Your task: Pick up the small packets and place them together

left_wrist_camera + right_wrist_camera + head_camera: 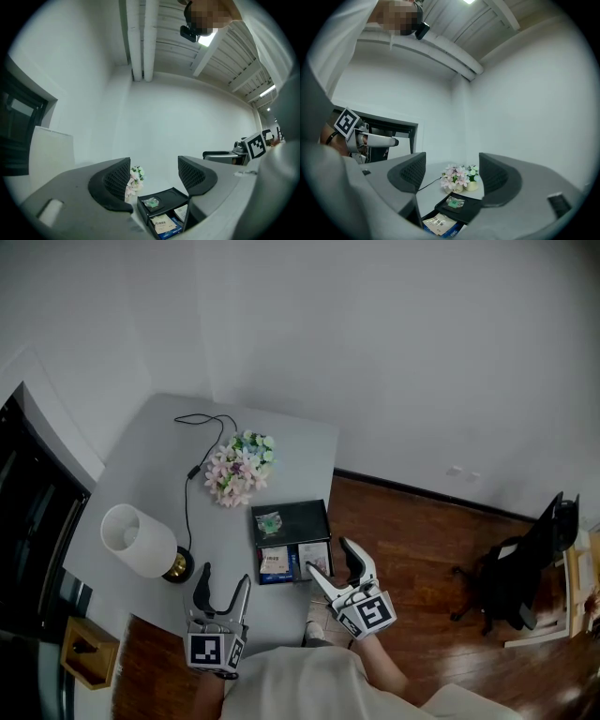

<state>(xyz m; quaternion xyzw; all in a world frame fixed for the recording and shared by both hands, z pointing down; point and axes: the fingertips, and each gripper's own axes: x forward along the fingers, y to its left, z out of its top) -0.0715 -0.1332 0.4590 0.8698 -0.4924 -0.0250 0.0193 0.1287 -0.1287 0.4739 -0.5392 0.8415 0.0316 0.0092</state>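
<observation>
We hold both tools level just off the table's (150, 456) near edge, aimed at the black tray (307, 517), because that is where every small packet lies. The left gripper (225, 574) hangs released with nothing between its jaws. Its own view (154, 176) shows only the tray through the gap. The right gripper (330, 557) is also unclenched and empty, with its jaws wider apart, and its view (452, 173) frames the same tray from the other side.

The tray sits at the table's near edge, close to the near right corner, which keeps it within reach of both hands. A green packet (270, 521) lies alone on the tray's far half, at its left side. A beige packet (274, 563) and a white packet (313, 557) lie side by side in the near half, with a blue packet (292, 564) peeking out between them (how many lie stacked there we cannot tell).

We judge that nothing has been gathered yet, and the green one is the stray to bring to the others. The left gripper is nearer its side of the tray, so it seems the natural one to go in. A thin flat packet will probably need a pinch at its edge.

The lamp (138, 540) stands by the near left corner. Its cable (190, 474) runs towards the far edge past the flowers (241, 468), and all three are well clear of the tray.
</observation>
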